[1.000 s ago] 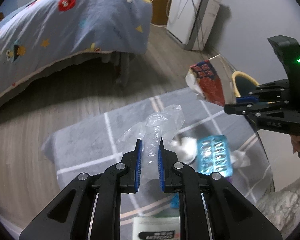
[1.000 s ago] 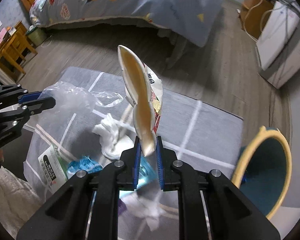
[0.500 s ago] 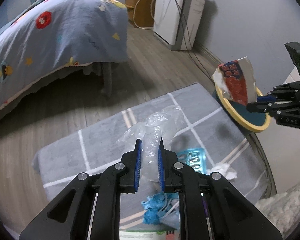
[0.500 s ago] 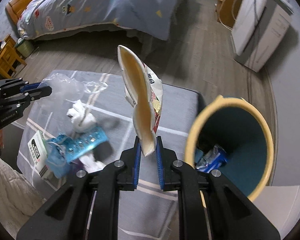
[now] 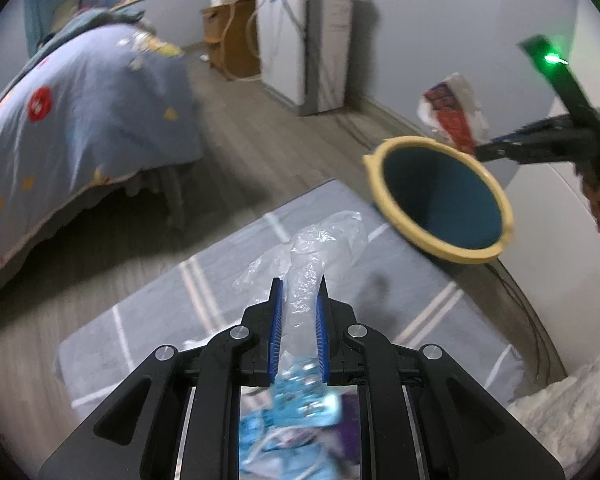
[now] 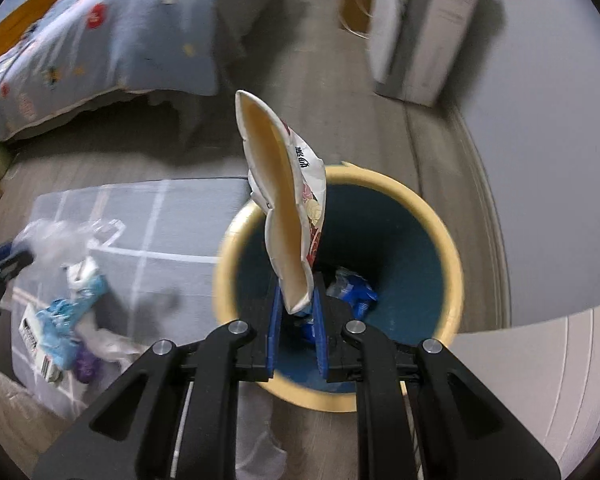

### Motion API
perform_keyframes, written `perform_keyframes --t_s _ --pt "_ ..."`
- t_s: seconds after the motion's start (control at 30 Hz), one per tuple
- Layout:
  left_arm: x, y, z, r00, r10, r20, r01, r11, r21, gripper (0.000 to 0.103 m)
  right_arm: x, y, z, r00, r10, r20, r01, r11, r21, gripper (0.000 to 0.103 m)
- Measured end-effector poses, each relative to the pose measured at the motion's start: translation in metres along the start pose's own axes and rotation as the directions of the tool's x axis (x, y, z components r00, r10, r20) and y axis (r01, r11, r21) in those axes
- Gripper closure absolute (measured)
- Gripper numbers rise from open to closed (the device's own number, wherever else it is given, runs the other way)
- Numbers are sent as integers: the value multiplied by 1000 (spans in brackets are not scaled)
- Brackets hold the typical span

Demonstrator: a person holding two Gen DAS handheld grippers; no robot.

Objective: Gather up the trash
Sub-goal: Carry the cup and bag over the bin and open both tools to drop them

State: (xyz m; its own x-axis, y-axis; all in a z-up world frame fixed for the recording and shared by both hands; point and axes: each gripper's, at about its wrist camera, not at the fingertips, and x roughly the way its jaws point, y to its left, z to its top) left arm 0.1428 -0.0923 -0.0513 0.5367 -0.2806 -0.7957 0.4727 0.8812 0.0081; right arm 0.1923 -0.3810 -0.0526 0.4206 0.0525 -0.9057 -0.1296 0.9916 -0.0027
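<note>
My right claw (image 6: 296,312) grips the crumpled snack wrapper (image 6: 286,216) above the open bin (image 6: 452,256), positioned for release. My left claw (image 5: 299,312) is clamped on clear plastic film (image 5: 312,252), raised over the mat's (image 5: 148,320) bin-side edge.

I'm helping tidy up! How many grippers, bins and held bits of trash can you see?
Grippers: 2 (left gripper, right gripper)
Bins: 1 (yellow-rimmed bin)
Held trash: 2 (clear plastic bag, snack wrapper)
Total: 5
</note>
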Motion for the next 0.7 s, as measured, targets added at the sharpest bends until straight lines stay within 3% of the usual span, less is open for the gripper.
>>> perform_keyframes --t_s 0.37,0.7 --pt "46 -78 47 990 -135 -35 135 991 -4 88 43 -60 -25 993 20 -119 -1 988 157 89" --pt "100 -120 79 987 -142 -77 144 989 28 86 67 -76 -36 982 54 -178 -20 982 190 88"
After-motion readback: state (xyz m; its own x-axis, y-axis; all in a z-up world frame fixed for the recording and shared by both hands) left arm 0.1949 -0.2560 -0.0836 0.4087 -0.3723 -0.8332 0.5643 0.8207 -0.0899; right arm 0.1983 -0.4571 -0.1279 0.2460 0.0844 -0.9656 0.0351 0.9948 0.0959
